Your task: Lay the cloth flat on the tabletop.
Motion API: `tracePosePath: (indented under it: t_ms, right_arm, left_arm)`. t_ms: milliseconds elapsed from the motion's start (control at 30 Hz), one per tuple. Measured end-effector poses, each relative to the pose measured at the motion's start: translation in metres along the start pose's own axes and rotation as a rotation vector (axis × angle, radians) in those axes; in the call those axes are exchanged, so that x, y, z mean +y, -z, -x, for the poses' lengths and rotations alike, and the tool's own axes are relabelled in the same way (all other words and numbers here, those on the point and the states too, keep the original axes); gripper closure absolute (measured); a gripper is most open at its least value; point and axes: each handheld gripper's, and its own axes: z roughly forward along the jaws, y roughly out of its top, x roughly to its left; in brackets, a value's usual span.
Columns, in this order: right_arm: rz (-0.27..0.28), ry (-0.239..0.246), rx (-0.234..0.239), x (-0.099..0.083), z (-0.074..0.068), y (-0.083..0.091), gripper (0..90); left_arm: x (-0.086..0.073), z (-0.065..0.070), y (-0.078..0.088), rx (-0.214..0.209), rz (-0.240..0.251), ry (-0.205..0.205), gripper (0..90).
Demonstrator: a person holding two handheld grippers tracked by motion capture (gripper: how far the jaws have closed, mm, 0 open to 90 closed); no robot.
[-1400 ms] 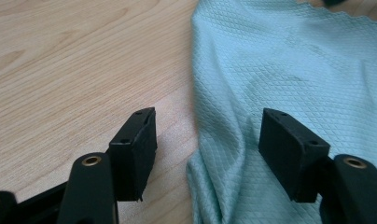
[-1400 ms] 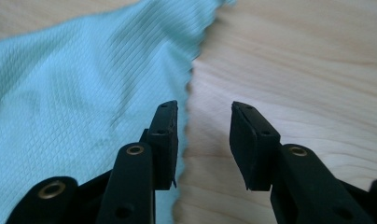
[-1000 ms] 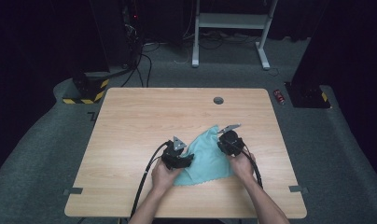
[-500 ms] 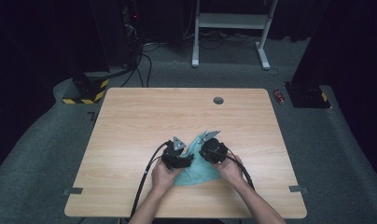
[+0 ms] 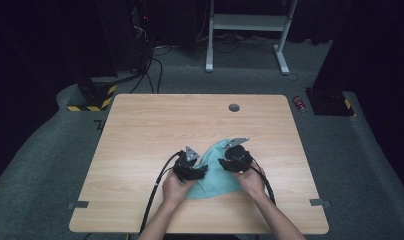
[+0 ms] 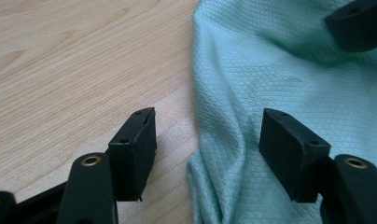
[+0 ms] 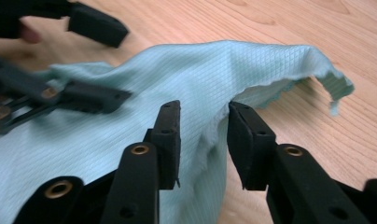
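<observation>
A teal waffle-weave cloth (image 5: pixel 215 175) lies crumpled on the wooden table (image 5: pixel 140 130), near its front. My left gripper (image 5: pixel 204 172) rests at the cloth's left edge and stands open. In the left gripper view its jaws (image 6: pixel 207 119) straddle that edge of the cloth (image 6: pixel 280 60) without pressing on it. My right gripper (image 5: pixel 222 164) is at the cloth's right side. Its jaws (image 7: pixel 204 109) have just been opening, and a raised fold of the cloth (image 7: pixel 186 65) hangs loose between them. The left gripper (image 7: pixel 126 64) shows beyond that fold.
A round grommet (image 5: pixel 234 107) sits in the table's far side. On the carpet beyond are a yellow-and-black striped base (image 5: pixel 92 97), a white desk frame (image 5: pixel 250 25), a small red can (image 5: pixel 301 103) and cables. Bare wood surrounds the cloth.
The right gripper carried the cloth's far corner left toward the left gripper, then drew back slightly right with its jaws parted. The left gripper stayed put.
</observation>
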Motion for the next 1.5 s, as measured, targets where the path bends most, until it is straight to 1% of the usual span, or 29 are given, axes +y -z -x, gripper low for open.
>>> tracePosePath:
  t_ms: [33,100,133,233,300,333,400,433,467,500,533,567,600,667,733,800,833,867,933,967,1033,1100,1167,1233,1300,1333,1367,1433,1500]
  right_arm:
    - [-0.015,0.000,-0.018,0.001,0.002,-0.005,72.1]
    - [-0.038,-0.010,-0.022,0.001,0.006,-0.011,86.7]
    - [-0.041,-0.009,-0.026,-0.001,0.009,-0.012,89.2]
    - [-0.022,-0.026,-0.038,-0.008,0.017,-0.001,89.5]
    - [-0.011,-0.042,-0.045,-0.014,0.022,0.006,89.4]
    - [-0.014,-0.059,-0.049,-0.020,0.027,0.009,89.4]
    - [-0.022,-0.087,-0.055,-0.028,0.036,0.009,89.3]
    - [-0.023,-0.104,-0.043,-0.032,0.040,0.008,89.2]
    - [-0.025,-0.114,-0.039,-0.035,0.044,0.005,88.4]
    - [-0.026,-0.123,-0.045,-0.038,0.045,0.003,86.9]
    - [-0.026,-0.119,-0.043,-0.039,0.045,0.002,85.9]
    - [-0.021,-0.124,-0.038,-0.041,0.046,0.000,84.4]
    - [-0.014,-0.115,-0.035,-0.043,0.047,-0.002,82.4]
    - [-0.001,-0.119,-0.022,-0.045,0.047,-0.003,78.9]
    - [0.021,-0.120,-0.008,-0.048,0.047,-0.001,73.9]
    - [0.042,-0.122,0.002,-0.052,0.048,0.001,69.9]
    - [0.050,-0.119,-0.002,-0.054,0.049,0.001,68.5]
    - [0.054,-0.116,-0.007,-0.056,0.049,0.001,66.8]
    - [0.066,-0.118,-0.014,-0.061,0.050,0.001,63.5]
    - [0.080,-0.119,-0.011,-0.063,0.051,0.001,62.6]
    - [0.097,-0.119,-0.009,-0.066,0.052,0.001,61.2]
    - [0.113,-0.107,-0.013,-0.068,0.051,0.001,59.9]
    - [0.132,-0.090,-0.028,-0.071,0.049,0.000,59.4]
    - [0.145,-0.092,-0.030,-0.072,0.048,-0.001,59.1]
    - [0.153,-0.089,-0.032,-0.073,0.048,-0.001,57.8]
    - [0.160,-0.087,-0.033,-0.074,0.049,-0.001,56.8]
    - [0.162,-0.088,-0.032,-0.075,0.049,-0.001,56.0]
    - [0.161,-0.089,-0.036,-0.075,0.049,-0.001,55.1]
    - [0.160,-0.094,-0.038,-0.075,0.049,-0.001,54.2]
  left_arm:
    - [0.000,0.000,0.000,0.000,0.000,0.000,36.6]
    - [0.000,0.000,0.000,0.001,0.000,-0.002,36.6]
    - [0.000,0.000,0.000,0.001,0.001,-0.001,36.6]
    - [0.000,0.000,0.000,0.000,0.002,-0.006,37.9]
    - [0.000,0.000,0.000,-0.002,0.002,0.003,37.9]
    - [0.000,0.000,0.001,-0.003,0.001,0.004,37.9]
    - [0.000,-0.001,0.001,-0.010,0.005,0.003,38.8]
    - [0.000,-0.001,0.001,-0.015,0.008,0.004,40.0]
    - [0.000,-0.002,0.002,-0.010,0.008,0.001,41.1]
    - [0.001,-0.002,0.003,-0.008,0.012,0.001,42.6]
    - [0.002,-0.004,0.004,-0.007,0.020,0.004,43.6]
    - [0.003,-0.006,0.006,-0.010,0.032,0.018,44.2]
    - [0.005,-0.007,0.006,-0.013,0.022,0.021,44.6]
    - [0.013,-0.010,0.004,-0.020,-0.018,0.012,44.5]
    - [0.021,-0.012,0.003,-0.025,-0.029,0.009,45.8]
    - [0.028,-0.016,0.001,-0.039,-0.035,0.028,48.8]
    - [0.031,-0.017,0.000,-0.043,-0.040,0.028,50.9]
    - [0.032,-0.018,-0.002,-0.054,-0.034,0.037,54.2]
    - [0.035,-0.021,-0.006,-0.080,-0.066,0.047,61.1]
    - [0.035,-0.022,-0.008,-0.087,-0.076,0.048,66.0]
    - [0.037,-0.024,-0.010,-0.100,-0.088,0.043,73.0]
    - [0.037,-0.023,-0.012,-0.130,-0.091,0.064,79.4]
    - [0.037,-0.024,-0.013,-0.147,-0.096,0.075,82.9]
    - [0.037,-0.025,-0.014,-0.156,-0.098,0.088,87.6]
    - [0.038,-0.025,-0.012,-0.159,-0.085,0.098,89.1]
    - [0.040,-0.024,-0.009,-0.157,-0.076,0.094,89.4]
    - [0.041,-0.023,-0.007,-0.159,-0.068,0.100,89.5]
    - [0.046,-0.019,-0.002,-0.157,-0.058,0.082,89.6]
    - [0.053,-0.013,0.001,-0.156,-0.066,0.043,89.7]
